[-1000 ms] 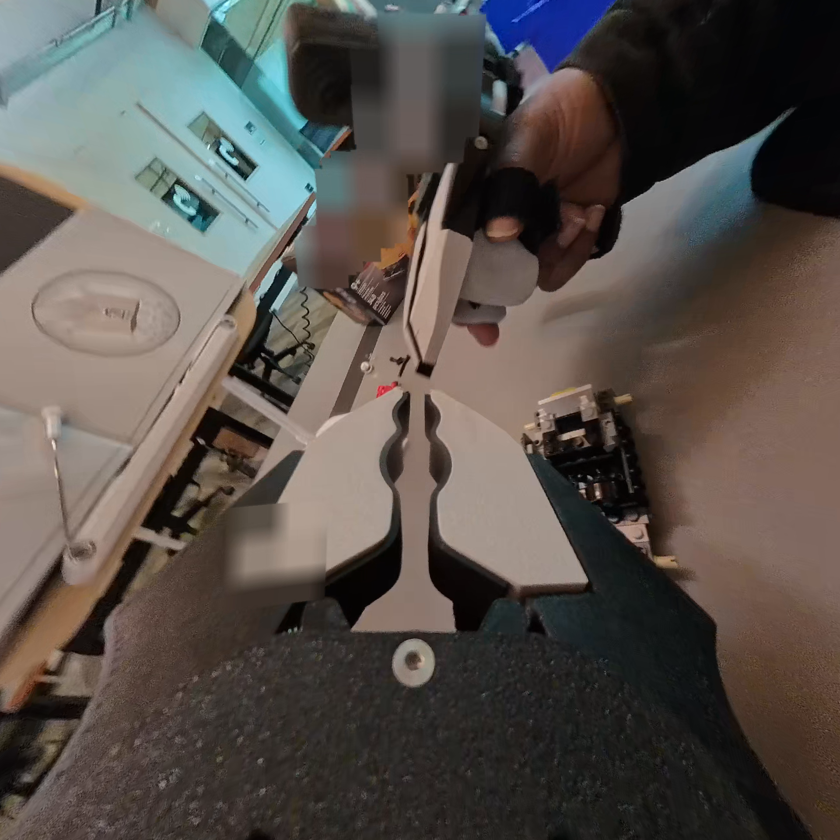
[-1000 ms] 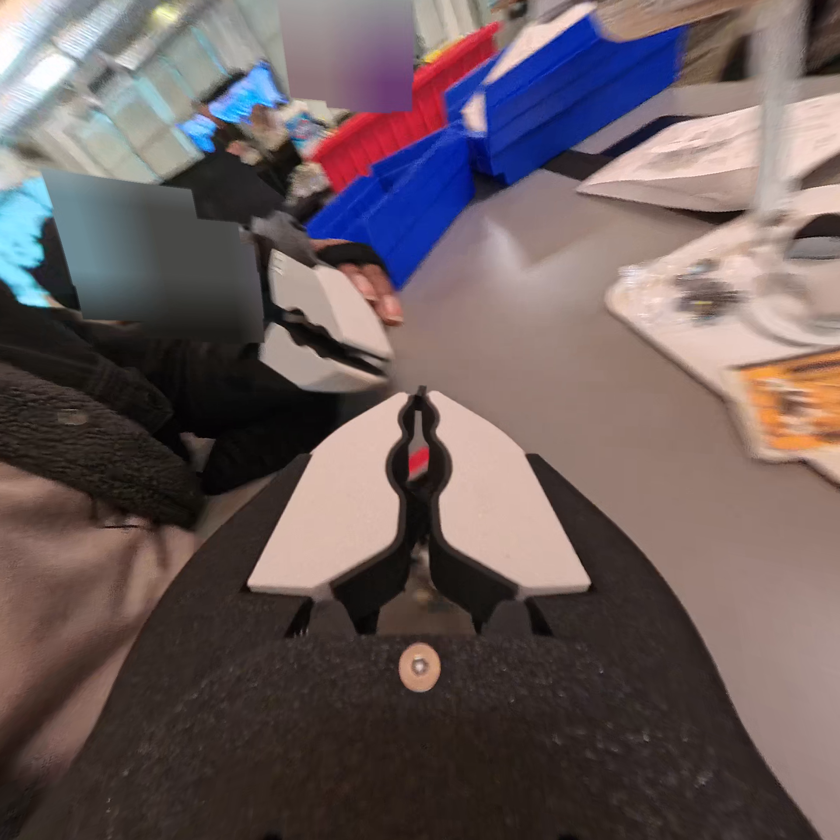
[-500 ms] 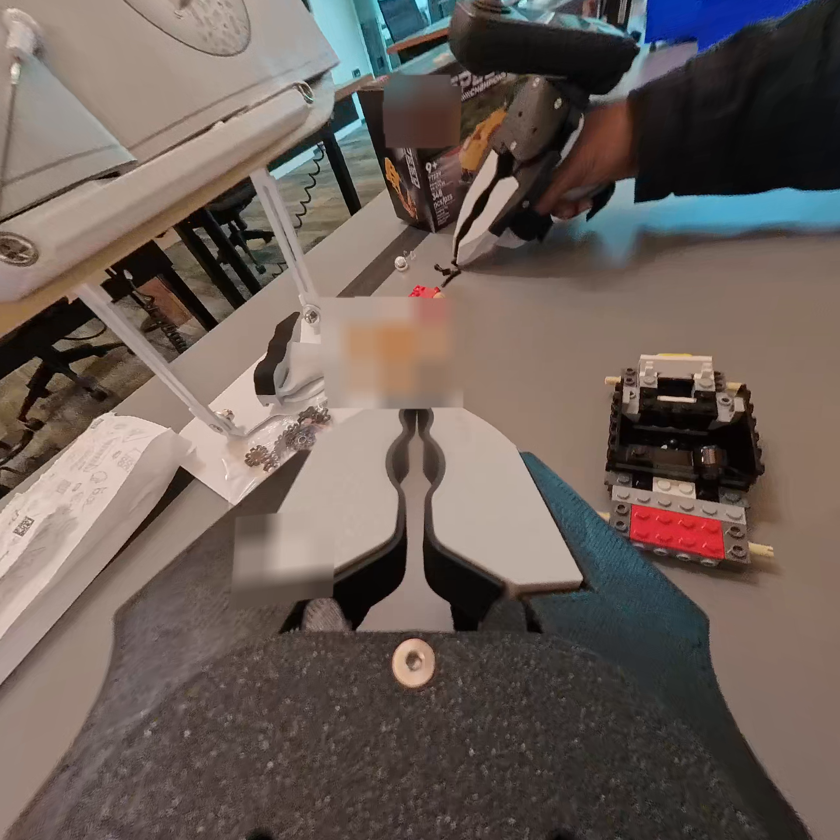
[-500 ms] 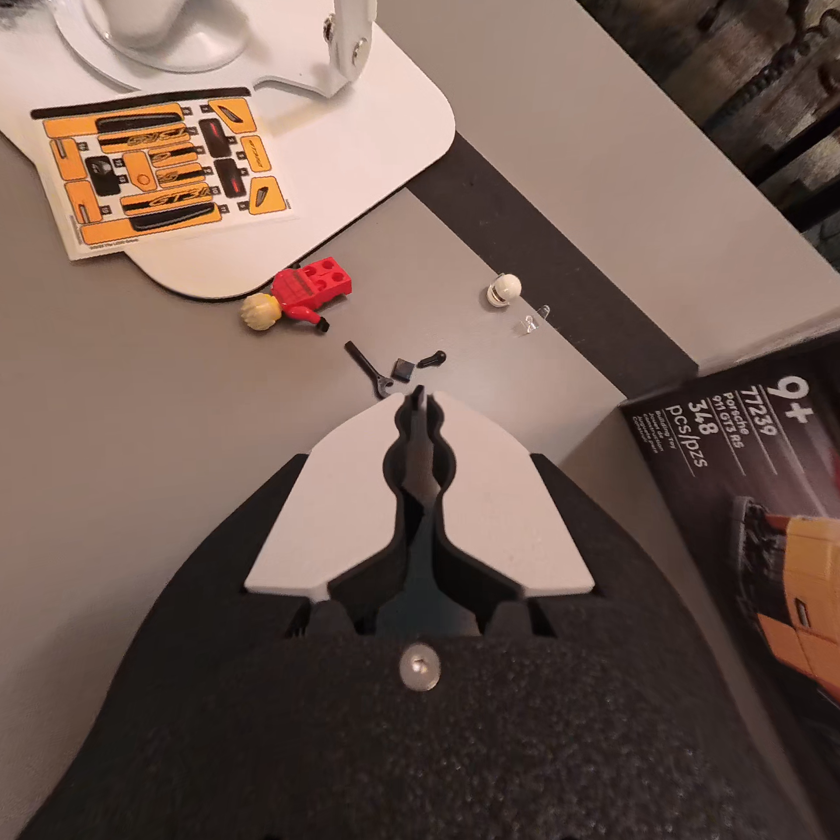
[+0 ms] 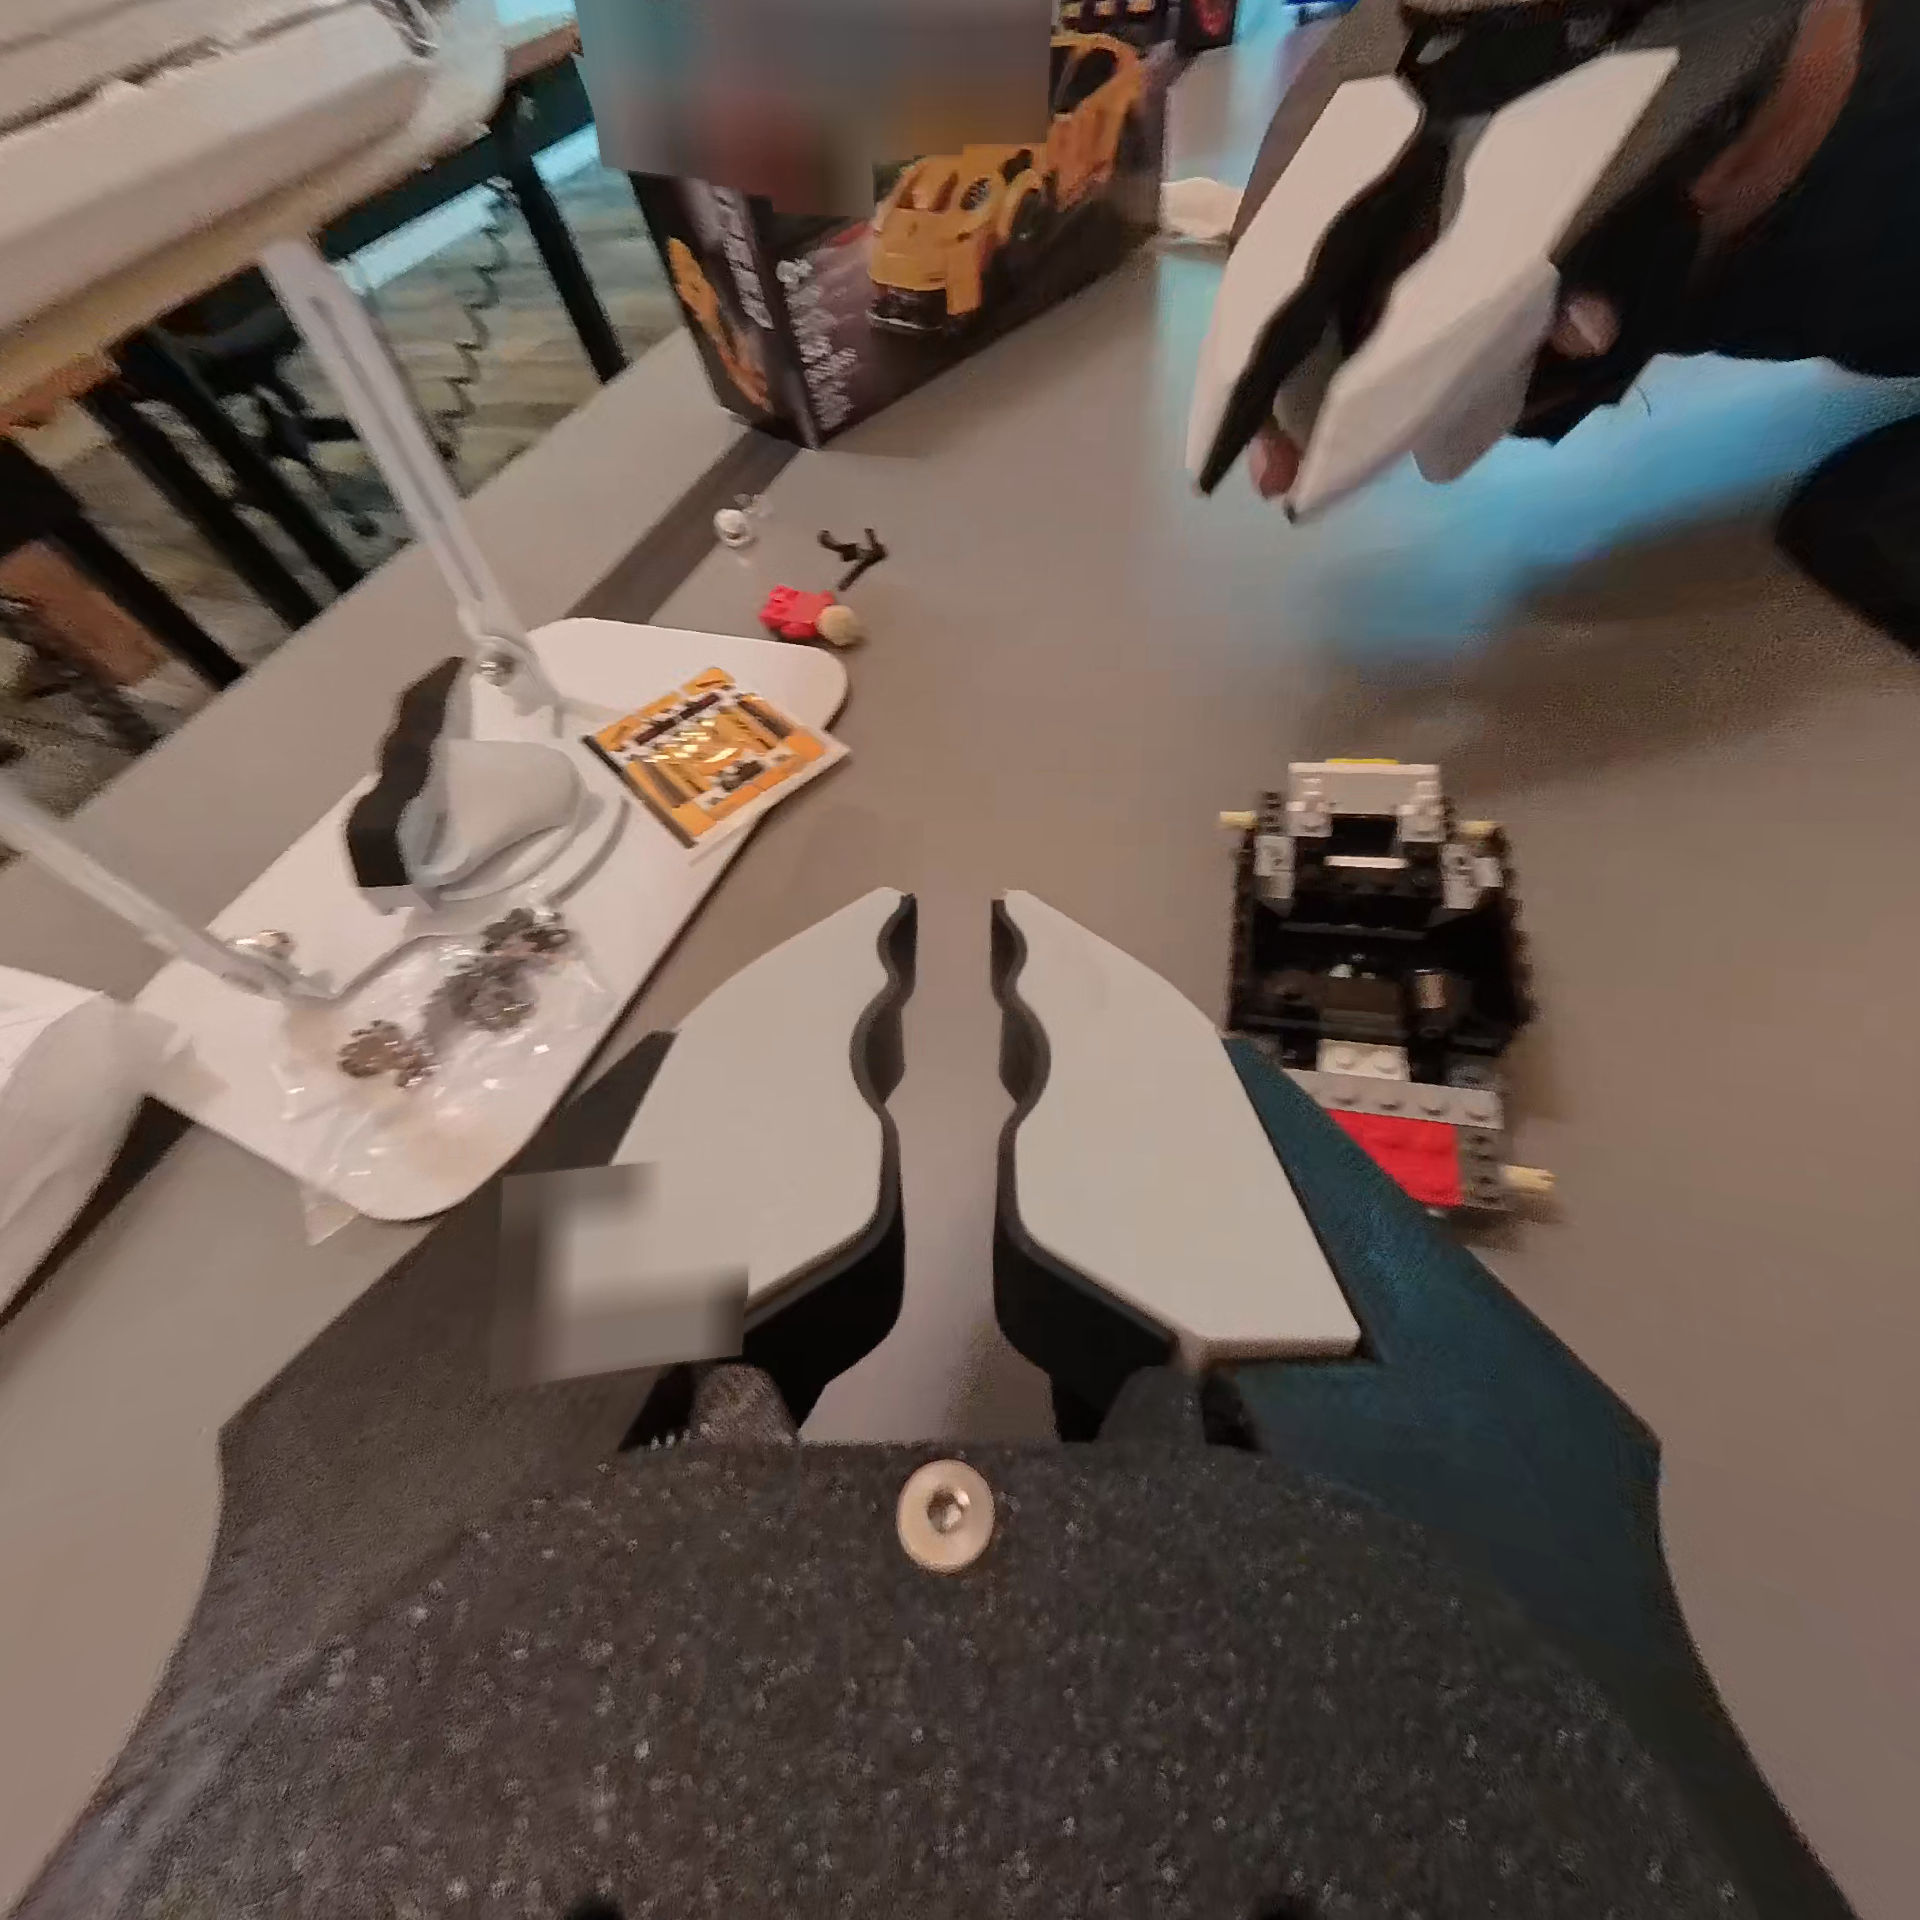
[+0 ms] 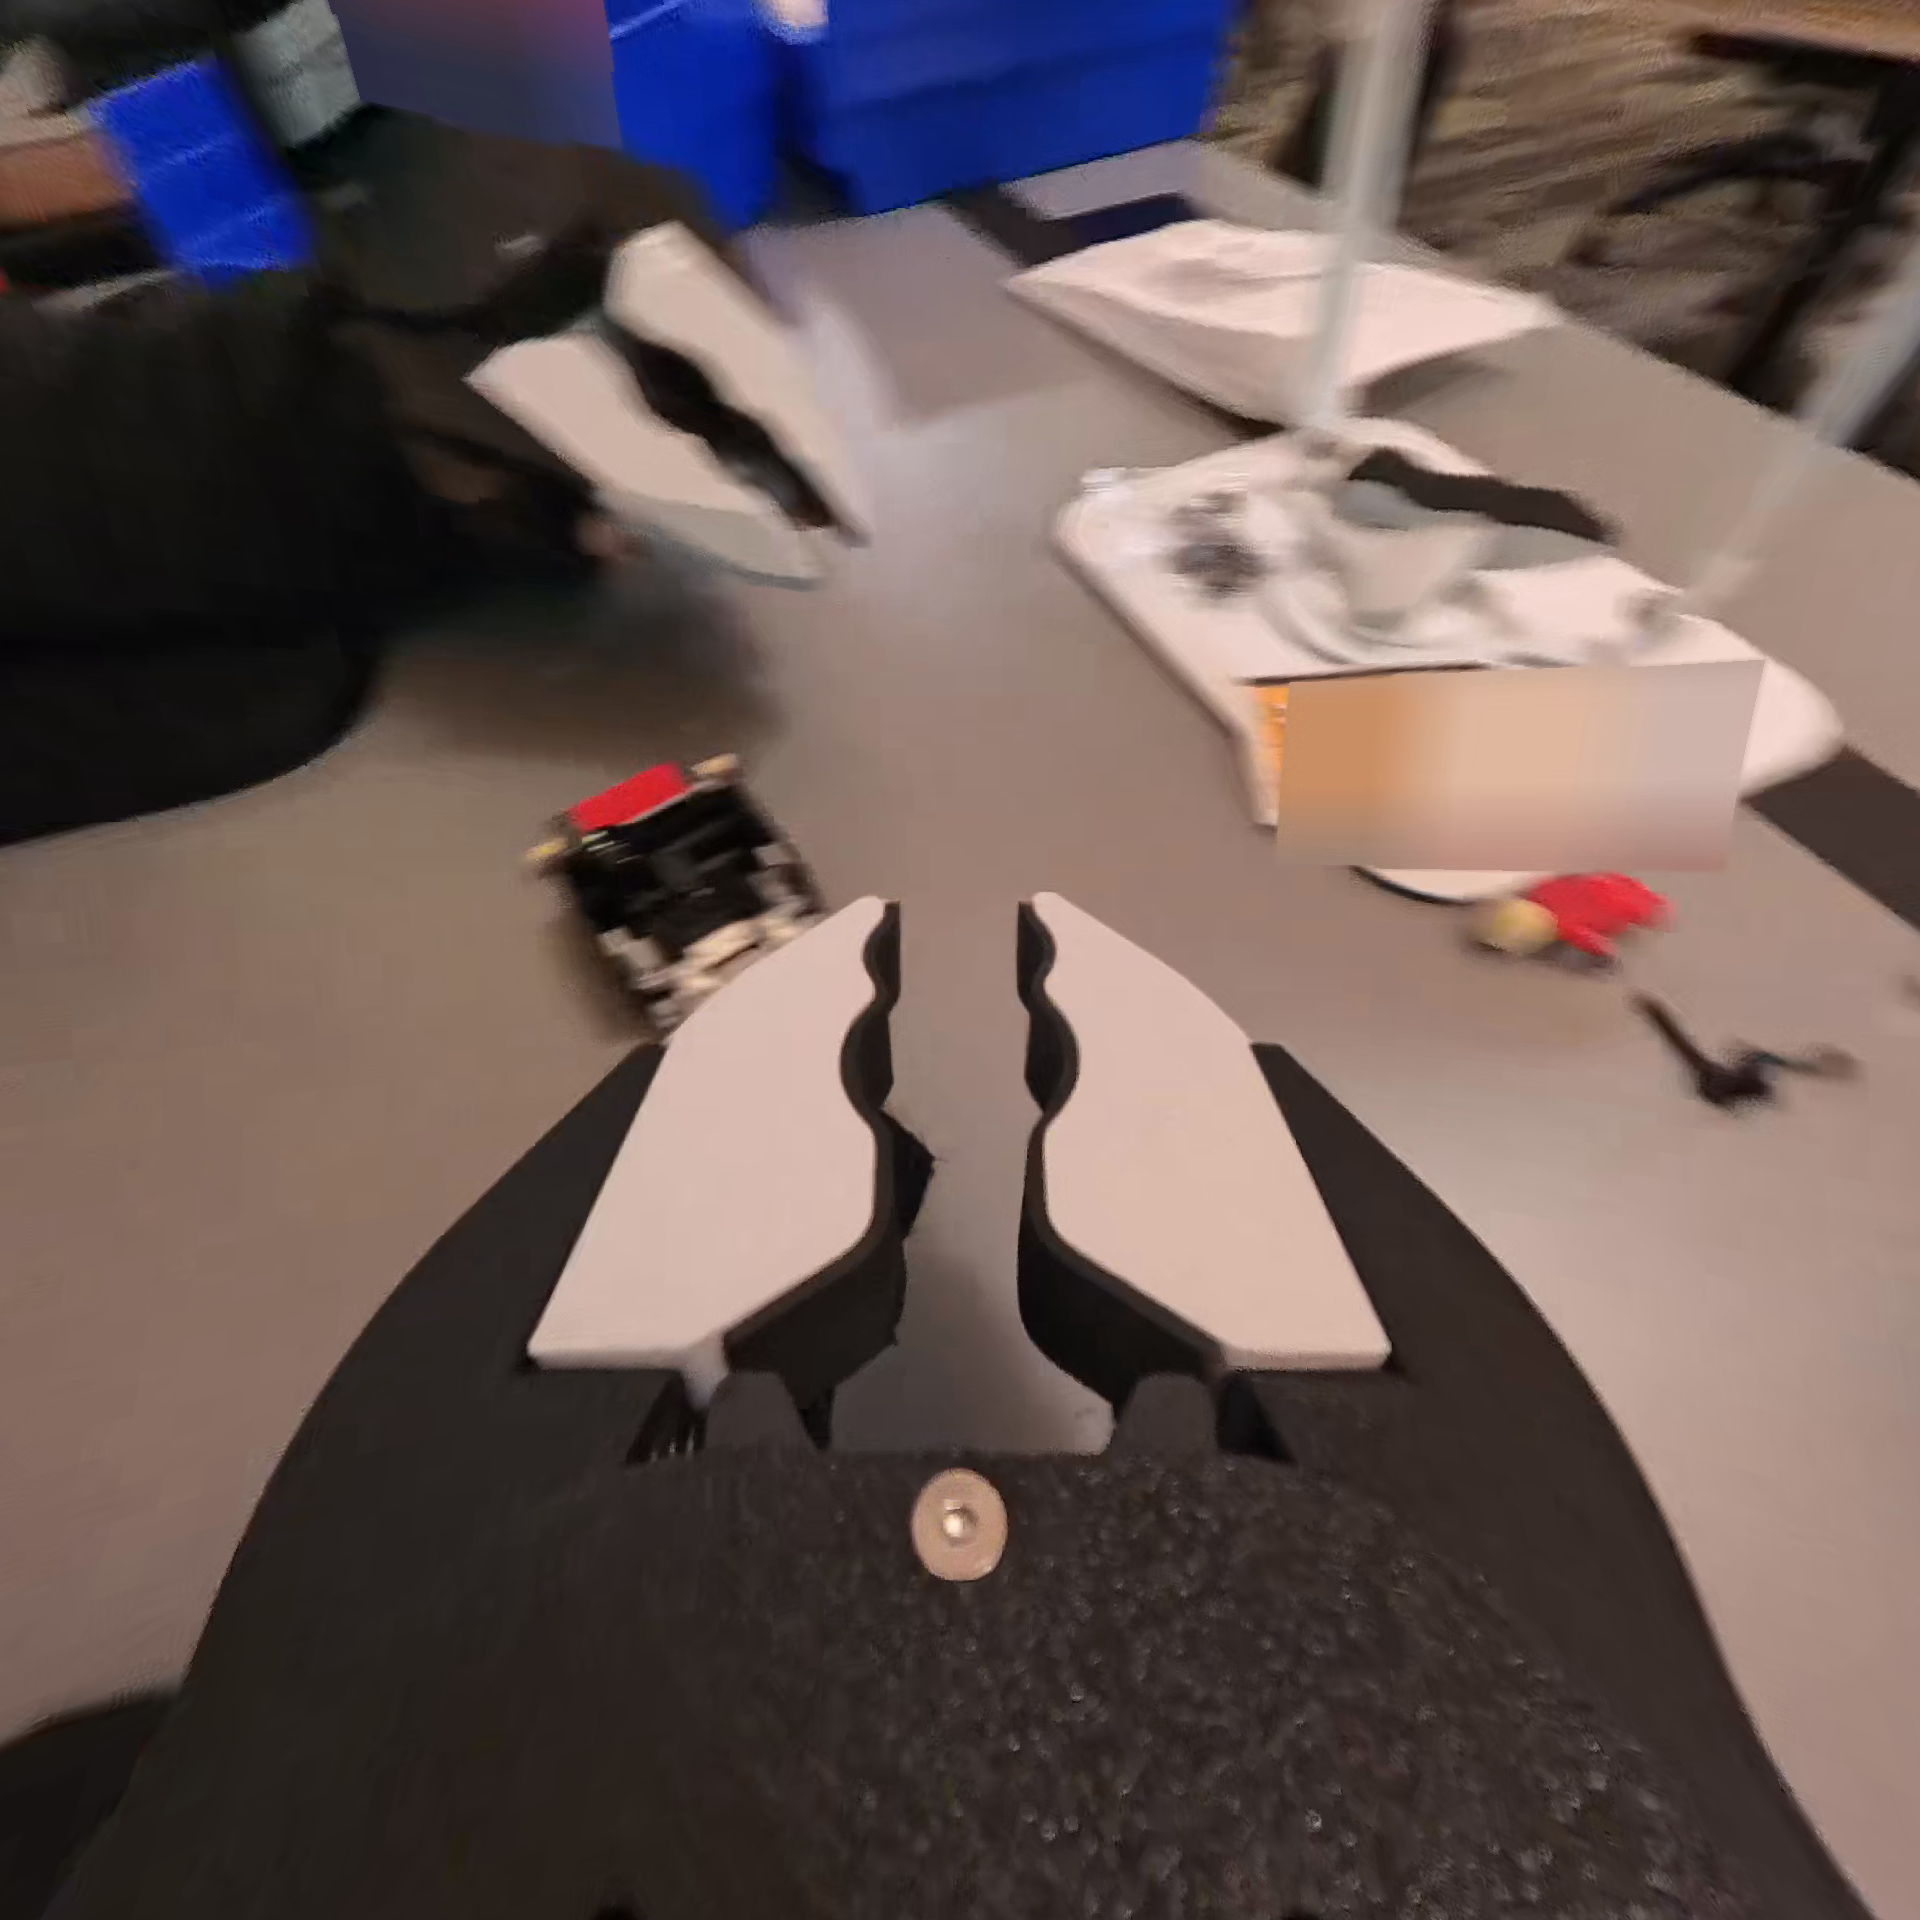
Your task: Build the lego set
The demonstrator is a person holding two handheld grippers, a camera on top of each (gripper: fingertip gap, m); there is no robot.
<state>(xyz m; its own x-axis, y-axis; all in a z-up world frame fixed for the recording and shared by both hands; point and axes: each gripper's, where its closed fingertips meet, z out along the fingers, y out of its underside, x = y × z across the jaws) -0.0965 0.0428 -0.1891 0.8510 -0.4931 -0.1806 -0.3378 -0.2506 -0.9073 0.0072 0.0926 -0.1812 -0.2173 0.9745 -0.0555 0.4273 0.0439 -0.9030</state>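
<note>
A partly built black lego car chassis (image 5: 1371,987) with a red plate and grey bricks sits on the grey table, just right of my left gripper (image 5: 953,904). The left gripper is open and empty above the table. My right gripper (image 6: 958,906) is open and empty, with the chassis (image 6: 675,883) just ahead to its left. The right gripper also shows in the left wrist view (image 5: 1252,494), raised at the upper right. A red minifigure (image 5: 805,615) and small black parts (image 5: 854,545) lie farther back. The right wrist view is blurred.
A white stand base (image 5: 727,675) holds a sticker sheet (image 5: 717,753) and a clear bag of dark wheels (image 5: 457,997). The set box (image 5: 914,260) stands at the back edge. A white helmet piece (image 5: 736,525) lies near it. Blue bins (image 6: 935,94) and a booklet (image 6: 1278,301) lie beyond. The tips of one gripper are about 12 cm away from the tips of the other. From the right gripper's tips to the red minifigure (image 5: 805,615) is close to 15 cm. Look for it in the right wrist view (image 6: 1558,901) too.
Both grippers have opened. The right gripper has swung away from the small black parts towards the chassis. The left gripper has dropped lower and closer to the chassis.
</note>
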